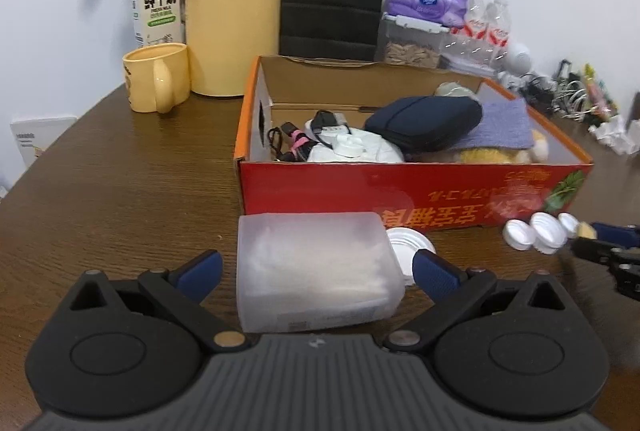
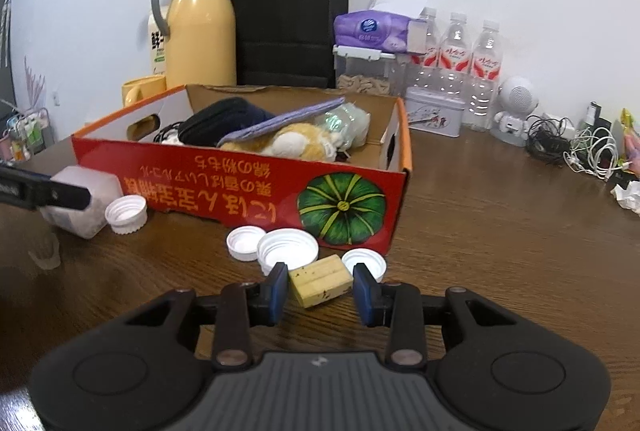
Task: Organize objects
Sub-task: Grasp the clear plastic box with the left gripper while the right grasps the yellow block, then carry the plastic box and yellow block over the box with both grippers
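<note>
Left gripper: jaws spread wide, frosted translucent plastic box between them, untouched. Right gripper: jaws spread, small yellow wooden block between, not gripped.

We can read 鲜牛奶 in bold black characters on the milk carton, with a smaller line beneath that looks like "FRESH MILK". The box carries yellow Japanese lettering printed upside down beside a green pumpkin picture; we cannot make out the words with confidence. The bottles wear red and white labels, and the tissue pack a round blue logo, both too small to read.
</note>
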Demonstrator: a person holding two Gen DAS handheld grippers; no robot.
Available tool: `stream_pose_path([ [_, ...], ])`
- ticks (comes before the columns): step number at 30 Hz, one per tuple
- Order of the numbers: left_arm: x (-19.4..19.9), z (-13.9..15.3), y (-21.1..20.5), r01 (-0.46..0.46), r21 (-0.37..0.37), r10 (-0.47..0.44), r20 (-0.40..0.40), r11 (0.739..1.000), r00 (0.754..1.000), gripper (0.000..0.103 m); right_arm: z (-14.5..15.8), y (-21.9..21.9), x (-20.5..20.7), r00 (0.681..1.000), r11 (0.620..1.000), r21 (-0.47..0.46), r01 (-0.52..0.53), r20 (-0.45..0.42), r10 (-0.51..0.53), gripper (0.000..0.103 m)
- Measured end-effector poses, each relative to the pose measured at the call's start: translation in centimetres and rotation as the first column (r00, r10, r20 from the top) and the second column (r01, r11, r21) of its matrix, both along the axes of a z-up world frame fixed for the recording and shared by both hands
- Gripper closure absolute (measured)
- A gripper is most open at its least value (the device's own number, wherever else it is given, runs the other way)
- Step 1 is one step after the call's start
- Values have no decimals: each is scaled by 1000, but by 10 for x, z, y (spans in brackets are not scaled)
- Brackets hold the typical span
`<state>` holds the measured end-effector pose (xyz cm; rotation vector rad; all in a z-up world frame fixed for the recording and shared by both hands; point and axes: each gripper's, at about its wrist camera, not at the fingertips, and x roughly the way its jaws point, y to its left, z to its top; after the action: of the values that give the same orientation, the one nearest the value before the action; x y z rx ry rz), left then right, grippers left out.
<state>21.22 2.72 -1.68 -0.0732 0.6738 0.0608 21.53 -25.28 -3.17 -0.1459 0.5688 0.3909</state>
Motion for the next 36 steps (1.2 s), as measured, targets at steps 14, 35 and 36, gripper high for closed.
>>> stream_pose_path([
  [14,5,-9,-6,-46,58,45,26,997,999,20,2,3,-6,1000,1000,13,5,24,-6,69],
  [35,-31,17,-1,-4,-9,6,142,1000,990,20,10,5,-17,997,1000,18,16,78,-17,69],
  [36,-33,22,-3,8,-11,-6,154,1000,988,20,13,5,-19,996,1000,27,9,86,-12,69],
])
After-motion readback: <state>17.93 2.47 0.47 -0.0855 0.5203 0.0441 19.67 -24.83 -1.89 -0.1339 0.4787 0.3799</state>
